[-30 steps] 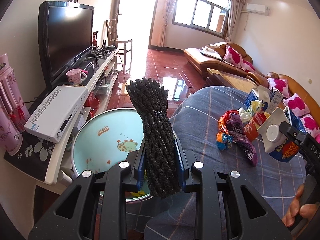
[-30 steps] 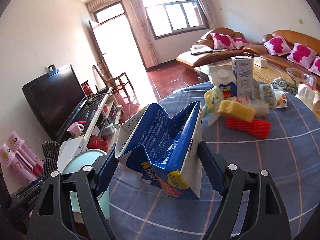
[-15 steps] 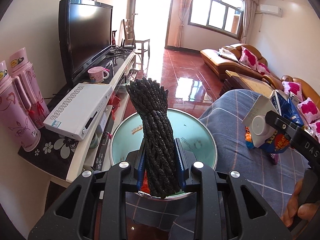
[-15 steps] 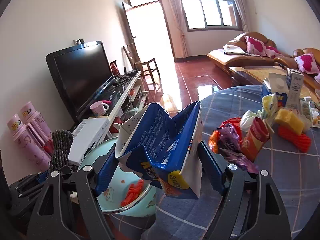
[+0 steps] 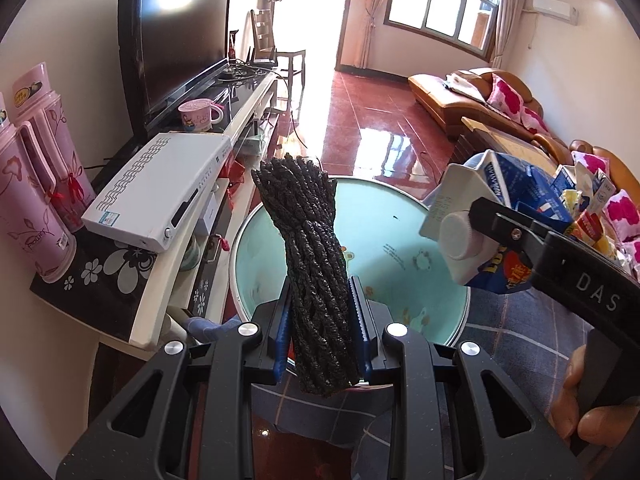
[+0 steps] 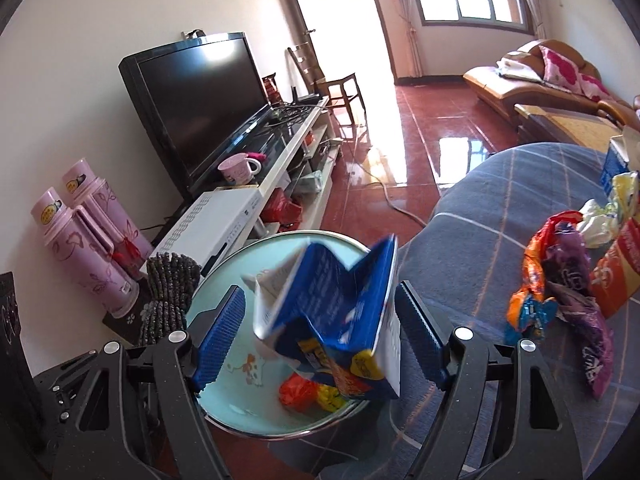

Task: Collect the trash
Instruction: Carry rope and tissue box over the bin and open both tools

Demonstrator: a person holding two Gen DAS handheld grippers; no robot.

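Both grippers have swung over the basin (image 6: 224, 408). Right gripper (image 6: 320, 336) has spread wide, and the blurred carton (image 6: 332, 320) hangs loose between its pads, apparently dropping toward wrappers at the basin's 6 o'clock. Left gripper (image 5: 320, 320) clenches the rope (image 5: 308, 256) upright above the bowl, presumably next. "DAS" shows on the right gripper.

Both cams ride on the handheld grippers, looking forward along the fingers and tilted down. Left wrist view hangs close over the teal basin (image 5: 404, 220) facing the TV (image 5: 176, 36) and far window. Right wrist view sits close too, just right of it, angled more at the TV. Both share basin, TV stand (image 6: 280, 160) and sofa (image 6: 532, 68).
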